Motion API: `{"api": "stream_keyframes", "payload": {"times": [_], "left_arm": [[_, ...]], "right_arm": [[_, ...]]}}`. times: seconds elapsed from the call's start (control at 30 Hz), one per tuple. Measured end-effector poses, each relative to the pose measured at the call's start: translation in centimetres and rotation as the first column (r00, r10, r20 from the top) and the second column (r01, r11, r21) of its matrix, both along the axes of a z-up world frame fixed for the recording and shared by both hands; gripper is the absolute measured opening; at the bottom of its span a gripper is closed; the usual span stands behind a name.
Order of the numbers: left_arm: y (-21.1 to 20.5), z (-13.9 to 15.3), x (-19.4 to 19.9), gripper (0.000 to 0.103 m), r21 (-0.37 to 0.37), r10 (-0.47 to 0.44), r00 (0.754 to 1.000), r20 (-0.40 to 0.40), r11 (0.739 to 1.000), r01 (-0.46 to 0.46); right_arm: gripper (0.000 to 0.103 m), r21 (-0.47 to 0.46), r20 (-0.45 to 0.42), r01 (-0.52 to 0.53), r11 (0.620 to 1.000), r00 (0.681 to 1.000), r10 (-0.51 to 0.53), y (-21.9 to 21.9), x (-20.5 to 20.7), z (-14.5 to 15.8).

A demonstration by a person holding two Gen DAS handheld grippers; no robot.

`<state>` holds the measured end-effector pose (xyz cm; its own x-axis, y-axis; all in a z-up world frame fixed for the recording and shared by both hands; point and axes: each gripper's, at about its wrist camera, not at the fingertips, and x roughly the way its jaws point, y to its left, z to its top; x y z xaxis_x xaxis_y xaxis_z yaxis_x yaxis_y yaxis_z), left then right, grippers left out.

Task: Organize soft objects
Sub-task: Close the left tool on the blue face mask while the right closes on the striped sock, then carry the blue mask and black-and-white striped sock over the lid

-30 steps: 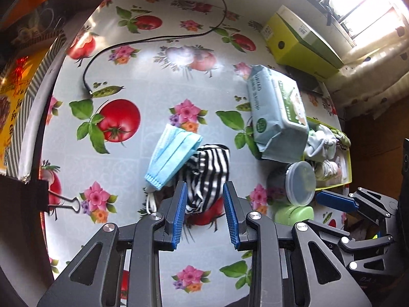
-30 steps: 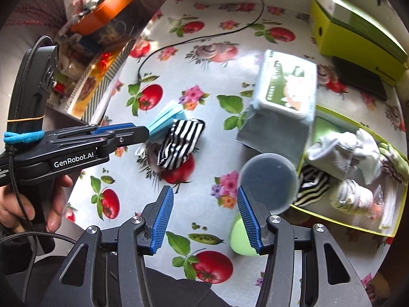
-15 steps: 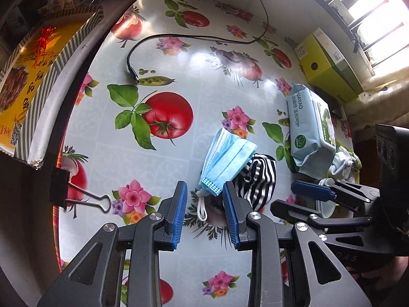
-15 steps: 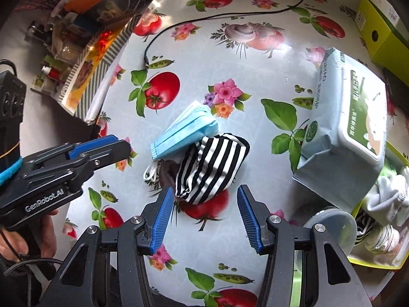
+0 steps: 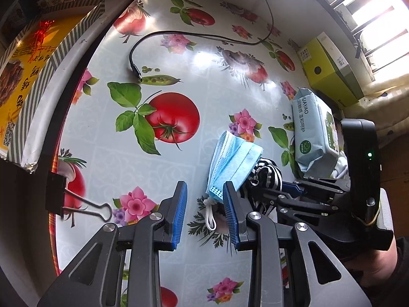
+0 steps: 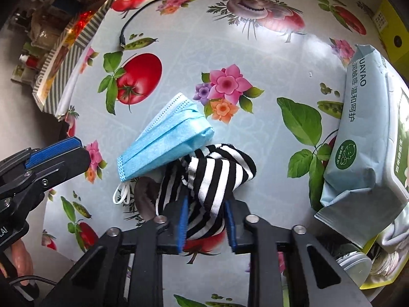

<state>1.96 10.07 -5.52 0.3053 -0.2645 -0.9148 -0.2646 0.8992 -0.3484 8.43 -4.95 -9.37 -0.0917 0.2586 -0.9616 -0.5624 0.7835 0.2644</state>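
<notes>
A black-and-white striped sock (image 6: 219, 176) lies bunched on the flowered tablecloth, its upper end tucked under a folded blue face mask (image 6: 166, 143). My right gripper (image 6: 206, 204) points down at the sock; its jaws are closing and the blue pads press the sock's lower part from both sides. In the left wrist view the mask (image 5: 235, 161) slopes down to my left gripper (image 5: 204, 192), which is open. The mask's lower corner and white ear loop sit between its fingertips, untouched. The right gripper (image 5: 288, 192) shows at the right there, over the sock (image 5: 268, 176).
A pale blue wet-wipes pack (image 6: 365, 138) lies right of the sock, partly over a yellow-green tray (image 6: 370, 281) holding socks. A yellow-green box (image 5: 329, 69) stands at the back right. A black cable (image 5: 179, 33) crosses the far table. A binder clip (image 5: 76, 204) grips the left edge.
My right gripper came down over the striped sock and its jaws narrowed onto it. My left gripper slid left, from over the sock to the mask's lower end, still open.
</notes>
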Motion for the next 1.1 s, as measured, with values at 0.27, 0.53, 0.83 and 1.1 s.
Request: {"api": "stream_keyframes", "payload": {"times": [0.27,0.53,0.83,1.1], "left_arm": [[-1.5,-0.9,1.4,0.030,-0.007,-0.061,0.998,0.002,0.998,0.061],[-3.8,-2.5,3.1,0.043,0.023,-0.130,0.991,-0.021,0.991,0.131],[-5.4,-4.4,4.1,0.043,0.106,-0.175,0.983,-0.062,0.978,0.181],[-6.0,-3.0,3.3,0.016,0.109,-0.171,0.985,-0.039,0.979,0.174]], "right_arm": [[0.010,0.039,0.073,0.017,0.999,0.997,-0.020,-2.2,1.0,3.4],[0.010,0.096,0.093,0.081,0.992,0.992,-0.090,-5.1,1.7,6.0],[0.010,0.136,0.099,0.101,0.985,0.988,-0.115,-6.2,1.3,7.1],[0.010,0.187,0.109,0.115,0.976,0.985,-0.137,-7.4,1.1,8.8]]}}
